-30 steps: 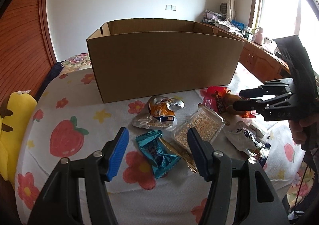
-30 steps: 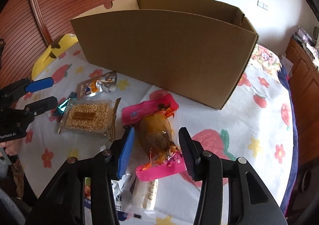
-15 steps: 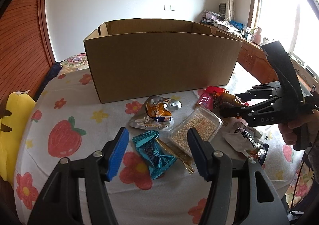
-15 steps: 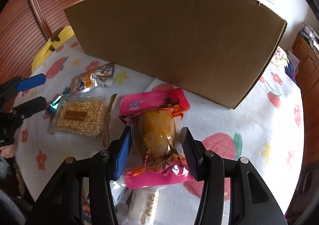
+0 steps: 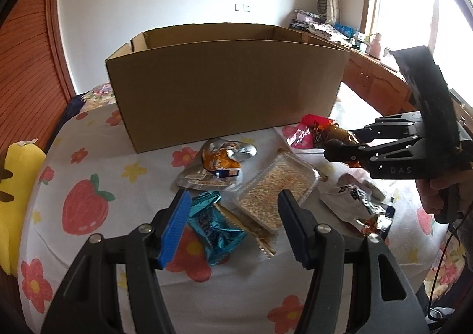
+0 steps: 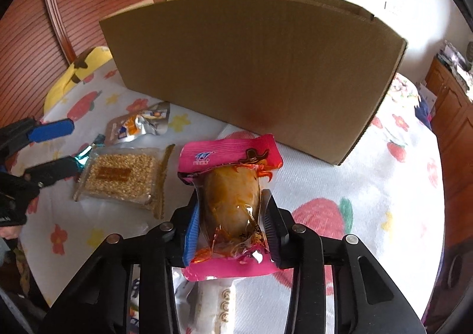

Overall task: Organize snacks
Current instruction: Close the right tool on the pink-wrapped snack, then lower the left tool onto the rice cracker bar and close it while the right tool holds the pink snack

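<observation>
My right gripper (image 6: pixel 230 212) is shut on a pink snack packet (image 6: pixel 230 186) with a brown piece inside, held just above the cloth in front of the open cardboard box (image 6: pixel 254 67). In the left wrist view the right gripper (image 5: pixel 340 144) holds the packet (image 5: pixel 313 132) near the box's (image 5: pixel 224 88) right corner. My left gripper (image 5: pixel 233 224) is open and empty above a blue foil packet (image 5: pixel 215 227) and a clear tray of sesame bars (image 5: pixel 278 189). A silver-orange pouch (image 5: pixel 218 165) lies beyond them.
The table has a flowered white cloth (image 5: pixel 88 203). More wrapped snacks (image 5: pixel 351 201) lie at the right near the table edge. A yellow cushion (image 5: pixel 14 180) sits at the left edge. A wooden cabinet (image 5: pixel 372 82) stands at the far right by the window.
My right gripper closed on the pink packet and lifted it slightly toward the box. My left gripper stayed open and shifted a little closer over the blue packet.
</observation>
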A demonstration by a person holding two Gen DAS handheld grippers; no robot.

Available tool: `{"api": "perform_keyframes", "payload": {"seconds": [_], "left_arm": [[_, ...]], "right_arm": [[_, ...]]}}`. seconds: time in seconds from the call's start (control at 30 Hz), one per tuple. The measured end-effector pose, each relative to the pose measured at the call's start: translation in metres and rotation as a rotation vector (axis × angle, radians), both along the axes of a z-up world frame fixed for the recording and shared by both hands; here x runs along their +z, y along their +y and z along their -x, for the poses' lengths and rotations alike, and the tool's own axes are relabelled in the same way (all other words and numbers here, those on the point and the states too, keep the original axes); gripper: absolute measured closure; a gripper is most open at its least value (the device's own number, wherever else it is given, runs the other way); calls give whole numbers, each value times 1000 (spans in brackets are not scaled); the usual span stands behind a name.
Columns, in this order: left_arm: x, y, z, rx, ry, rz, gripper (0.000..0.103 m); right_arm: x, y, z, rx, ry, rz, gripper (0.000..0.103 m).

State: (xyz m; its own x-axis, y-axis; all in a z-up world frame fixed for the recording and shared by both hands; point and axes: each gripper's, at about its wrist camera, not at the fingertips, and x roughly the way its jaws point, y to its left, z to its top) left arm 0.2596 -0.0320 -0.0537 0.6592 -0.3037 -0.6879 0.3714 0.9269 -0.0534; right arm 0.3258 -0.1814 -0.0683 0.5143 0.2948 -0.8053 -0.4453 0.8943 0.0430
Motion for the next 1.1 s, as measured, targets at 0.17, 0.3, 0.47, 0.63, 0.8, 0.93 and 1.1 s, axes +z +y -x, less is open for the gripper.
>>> {"api": "perform_keyframes", "payload": {"seconds": [0.17,0.3,0.47,0.63,0.8,0.93,1.1], "left_arm": [[2,-13,1,-57,4,-16,40],[2,-27,-3,-109,15,-44,39],[2,-41,-11,-160,30,-72,39],[0,-52,-19,-191,59,-81,39],[-2,-65,-22,-241,66,-127,39],[-5,-72,-24,-258,62,-188,39],[-10,-79,-29,-281,81,-231,40]], "right_arm": [[16,-6,15,-8,-35,-34,65],[31,-18,32,-30,-72,-68,65],[36,-36,55,-52,-83,-98,65],[30,-48,70,-83,-86,-89,65],[25,-62,80,-125,-97,-95,65],[18,-75,82,-164,-100,-106,65],[9,-85,81,-191,-88,-134,65]]}}
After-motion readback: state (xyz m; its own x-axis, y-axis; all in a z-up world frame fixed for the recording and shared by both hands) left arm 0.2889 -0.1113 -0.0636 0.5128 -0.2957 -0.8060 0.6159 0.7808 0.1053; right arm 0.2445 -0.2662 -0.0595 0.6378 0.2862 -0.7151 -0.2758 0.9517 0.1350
